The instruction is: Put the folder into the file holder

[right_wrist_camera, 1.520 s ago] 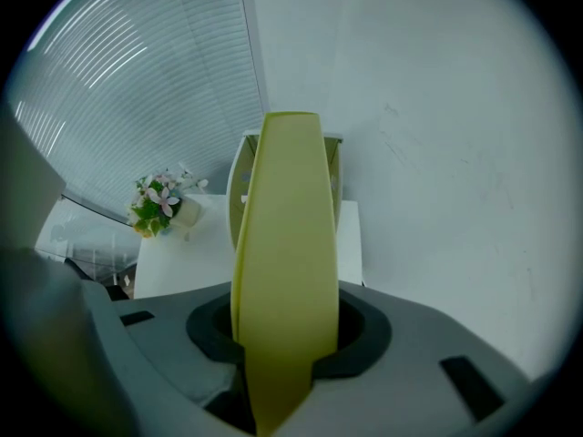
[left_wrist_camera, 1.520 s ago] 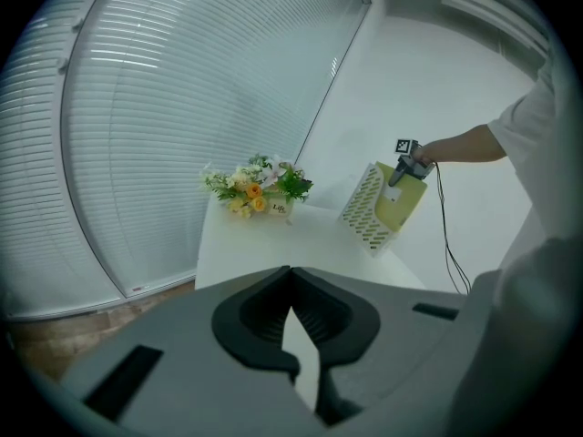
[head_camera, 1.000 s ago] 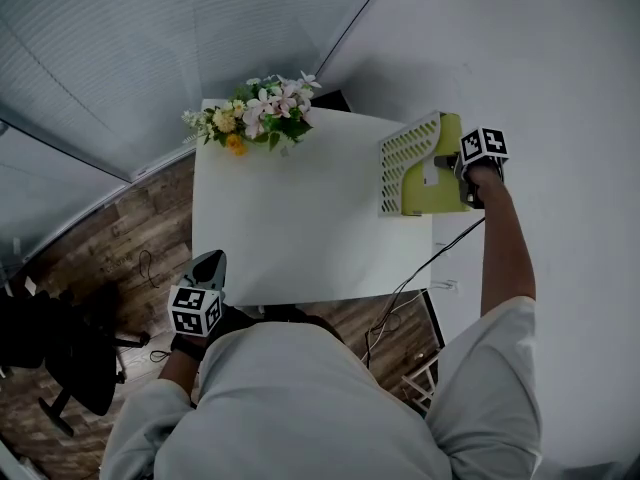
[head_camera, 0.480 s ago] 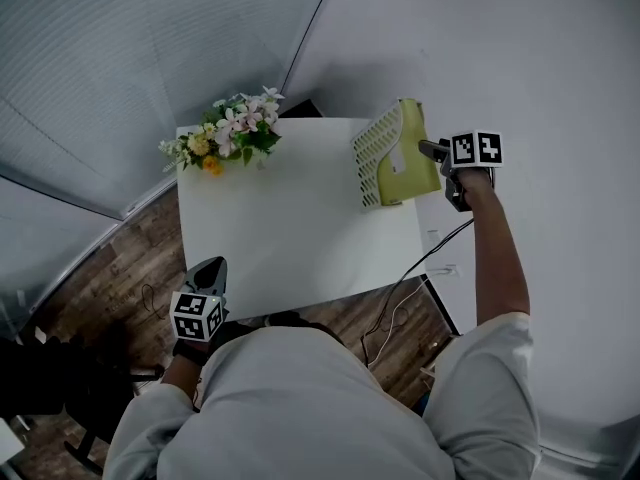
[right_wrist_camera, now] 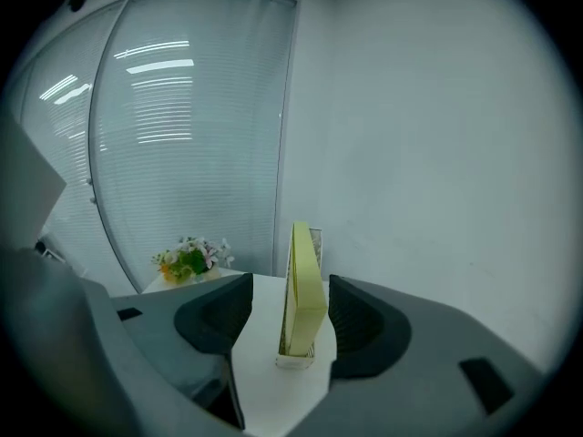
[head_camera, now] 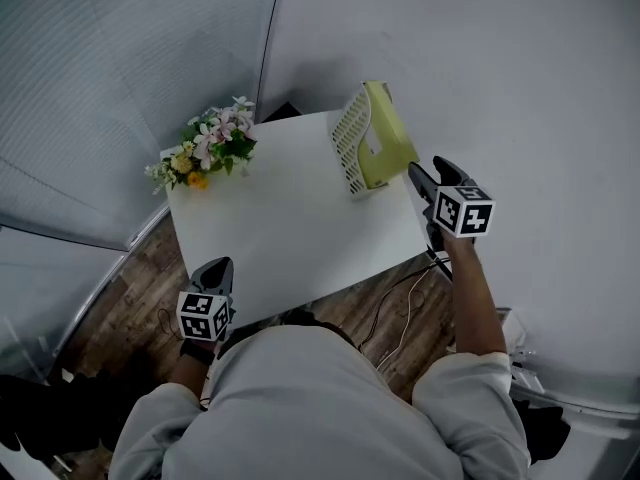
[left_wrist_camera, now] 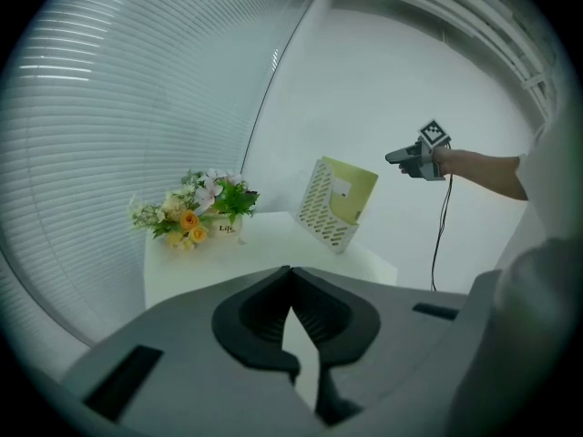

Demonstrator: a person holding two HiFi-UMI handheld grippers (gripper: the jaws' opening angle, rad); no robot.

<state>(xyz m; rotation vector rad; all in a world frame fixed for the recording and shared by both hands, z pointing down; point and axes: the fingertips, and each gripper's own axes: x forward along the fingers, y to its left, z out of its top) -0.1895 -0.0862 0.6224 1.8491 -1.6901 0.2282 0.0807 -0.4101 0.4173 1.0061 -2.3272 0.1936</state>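
The right gripper (head_camera: 417, 175) has drawn back; its jaws have just been opening and hold nothing. Well ahead of them, the yellow-green card folder (head_camera: 388, 138) stands in the white perforated plastic file holder (head_camera: 349, 155). The left gripper (head_camera: 221, 266) has its jaws together, empty.

Flower arrangement (head_camera: 205, 148) on white table (head_camera: 290, 223) corner, window blinds (head_camera: 100, 58), perhaps cables (head_camera: 398, 308) over wood floor (head_camera: 135, 283).
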